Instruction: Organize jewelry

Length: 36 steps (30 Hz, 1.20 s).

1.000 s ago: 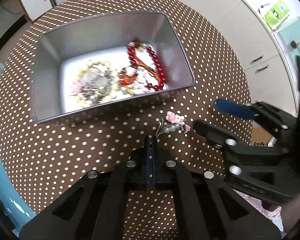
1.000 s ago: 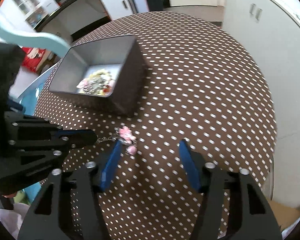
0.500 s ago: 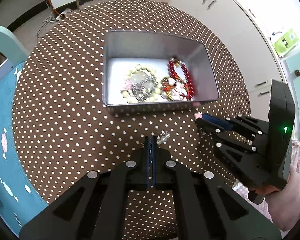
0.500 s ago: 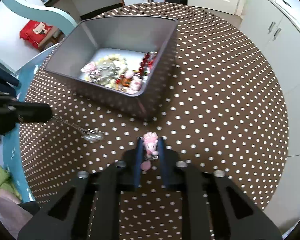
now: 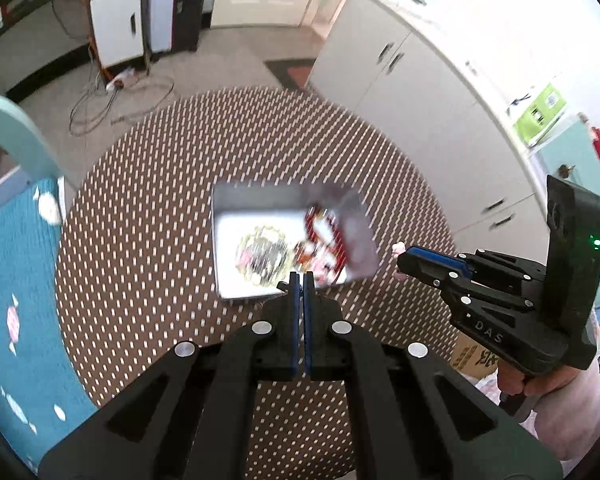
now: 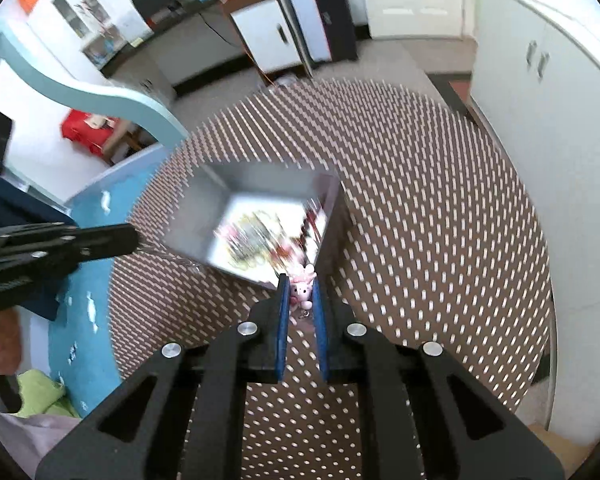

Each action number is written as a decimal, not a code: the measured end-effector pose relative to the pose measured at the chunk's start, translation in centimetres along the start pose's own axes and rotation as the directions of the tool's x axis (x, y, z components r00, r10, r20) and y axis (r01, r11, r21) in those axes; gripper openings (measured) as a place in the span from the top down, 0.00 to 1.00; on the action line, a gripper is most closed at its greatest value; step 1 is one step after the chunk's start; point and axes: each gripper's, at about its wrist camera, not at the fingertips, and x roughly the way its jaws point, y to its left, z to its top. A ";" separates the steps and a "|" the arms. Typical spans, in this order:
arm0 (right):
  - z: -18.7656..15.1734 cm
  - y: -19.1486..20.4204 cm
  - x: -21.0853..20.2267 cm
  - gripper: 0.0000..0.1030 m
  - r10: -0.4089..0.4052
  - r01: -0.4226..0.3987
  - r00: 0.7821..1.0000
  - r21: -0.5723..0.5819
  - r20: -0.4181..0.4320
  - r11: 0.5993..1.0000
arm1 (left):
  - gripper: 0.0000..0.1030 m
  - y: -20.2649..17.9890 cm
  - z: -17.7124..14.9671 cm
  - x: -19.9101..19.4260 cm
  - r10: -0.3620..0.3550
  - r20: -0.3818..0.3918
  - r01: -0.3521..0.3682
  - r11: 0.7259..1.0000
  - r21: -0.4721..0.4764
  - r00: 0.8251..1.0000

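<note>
Between my right gripper blue pads, I am clenching a pink charm, head up toward the grey tin. My left gripper is pinching a thin chain above the dotted worktop.

Sitting on the dotted table: metal box, holding a heap of jewelry. Hanging above the box's near right corner: right gripper, pinching a charm. Hovering at the box's left: left gripper, trailing a chain.
</note>
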 end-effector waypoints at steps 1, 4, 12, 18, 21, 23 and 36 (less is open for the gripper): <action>0.6 0.1 -0.6 0.90 0.007 -0.007 1.000 -0.007 0.013 1.000 | 0.99 -0.3 0.5 -0.4 -0.004 0.013 0.004 1.000 0.005 1.000; 2.7 1.5 -1.8 0.90 0.022 -0.020 0.998 -0.043 0.064 0.999 | 0.99 -0.9 1.8 -1.1 -0.013 0.045 0.013 1.000 0.013 0.999; 3.3 1.8 -0.8 0.55 -0.024 0.026 0.998 -0.021 0.053 0.999 | 0.68 -2.0 2.7 0.4 0.046 0.024 -0.047 0.998 0.028 0.999; 2.1 1.6 -1.8 0.55 -0.075 0.072 0.996 0.045 0.058 0.996 | 0.68 -1.8 1.3 1.5 0.072 -0.015 -0.072 0.997 0.034 0.997; 1.7 1.6 -3.2 0.54 -0.111 0.104 0.990 0.088 0.083 0.991 | 0.58 -1.9 0.4 0.9 0.085 -0.005 -0.085 0.995 0.042 0.996; 1.1 1.6 -4.6 0.53 -0.118 0.107 0.987 0.098 0.112 0.989 | 0.56 -2.4 0.2 -0.1 0.109 0.023 -0.110 0.993 0.053 0.994; -2.1 4.5 -15.0 0.20 -0.142 0.155 0.927 -0.011 0.348 0.988 | 0.40 -9.5 -4.4 -11.3 0.254 0.294 -0.259 0.966 -0.023 0.922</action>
